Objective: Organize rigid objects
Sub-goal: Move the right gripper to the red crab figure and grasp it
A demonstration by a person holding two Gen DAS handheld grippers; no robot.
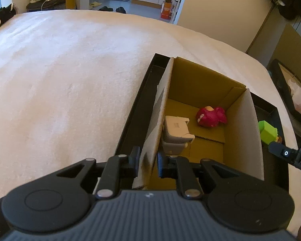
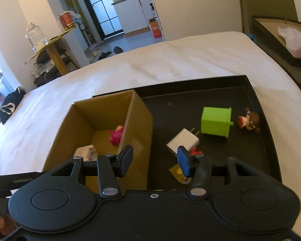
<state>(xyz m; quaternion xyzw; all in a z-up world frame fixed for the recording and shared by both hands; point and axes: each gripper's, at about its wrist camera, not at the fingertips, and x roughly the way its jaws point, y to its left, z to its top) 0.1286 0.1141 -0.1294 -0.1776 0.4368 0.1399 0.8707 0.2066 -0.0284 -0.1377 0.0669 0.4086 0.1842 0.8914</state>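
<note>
An open cardboard box [image 1: 200, 80] stands at the left end of a black tray [image 1: 134, 116] on the bed. My left gripper [image 1: 148, 160] is shut on the box's near left wall. Inside the box lie a red toy [image 1: 210, 116] and a white and grey block [image 1: 176, 130]. My right gripper [image 2: 154, 160] hovers open over the tray [image 2: 250, 150], right of the box [image 2: 102, 110], with nothing between its fingers. On the tray lie a white charger [image 2: 183, 140], a green cube [image 2: 215, 121], a small figurine [image 2: 249, 121], a small red piece [image 2: 197, 152] and a yellow piece [image 2: 178, 171].
The tray sits near the right edge of a wide white bed [image 1: 70, 80]. Beyond that edge another black tray [image 2: 271, 40] holds a plastic bag. Dark clothes [image 2: 9, 105] lie at the bed's far left. A table, shelves and shoes stand farther back.
</note>
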